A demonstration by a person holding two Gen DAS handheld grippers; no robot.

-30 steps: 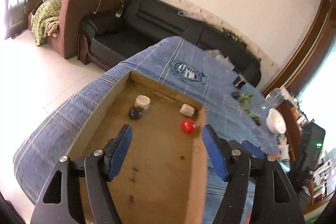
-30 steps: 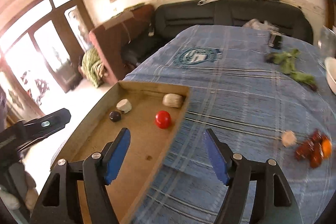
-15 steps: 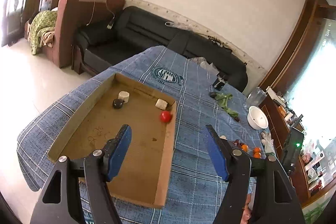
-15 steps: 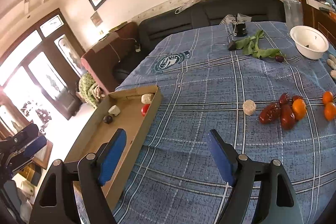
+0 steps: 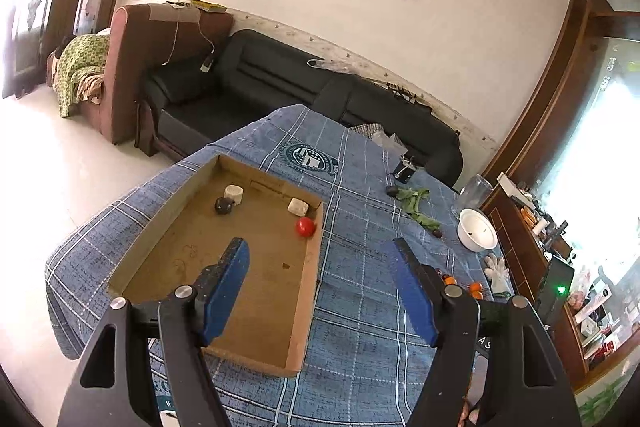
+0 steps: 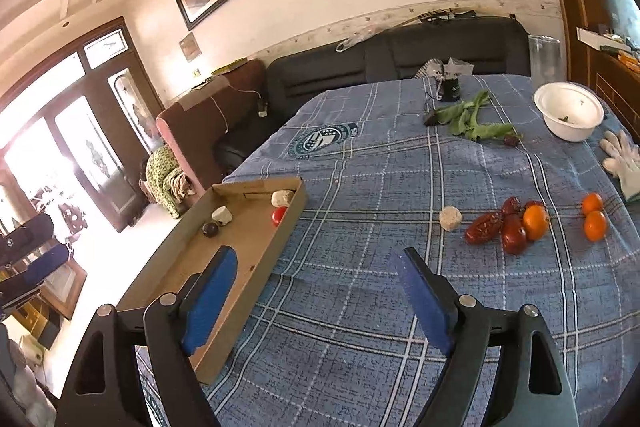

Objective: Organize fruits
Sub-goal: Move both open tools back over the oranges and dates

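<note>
Holding: we grip nothing in either gripper
Left gripper point(image 5: 320, 291): jaws wide, over box point(image 5: 176, 231)
Right gripper point(image 6: 316, 299): jaws opening, nothing between
Oranges point(image 6: 595, 225): on desk point(image 6: 360, 307)

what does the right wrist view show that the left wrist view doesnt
Only the right wrist view shows the red dates clearly, the pale round piece on the cloth beside them, and the left gripper at its edge. Its own right gripper holds nothing, jaws opening.

Only the left wrist view shows the box's near end wall and the green-lit black device.

Both show the cardboard box with a red fruit, dark fruit and two pale pieces, the white bowl, glove and oranges.
</note>
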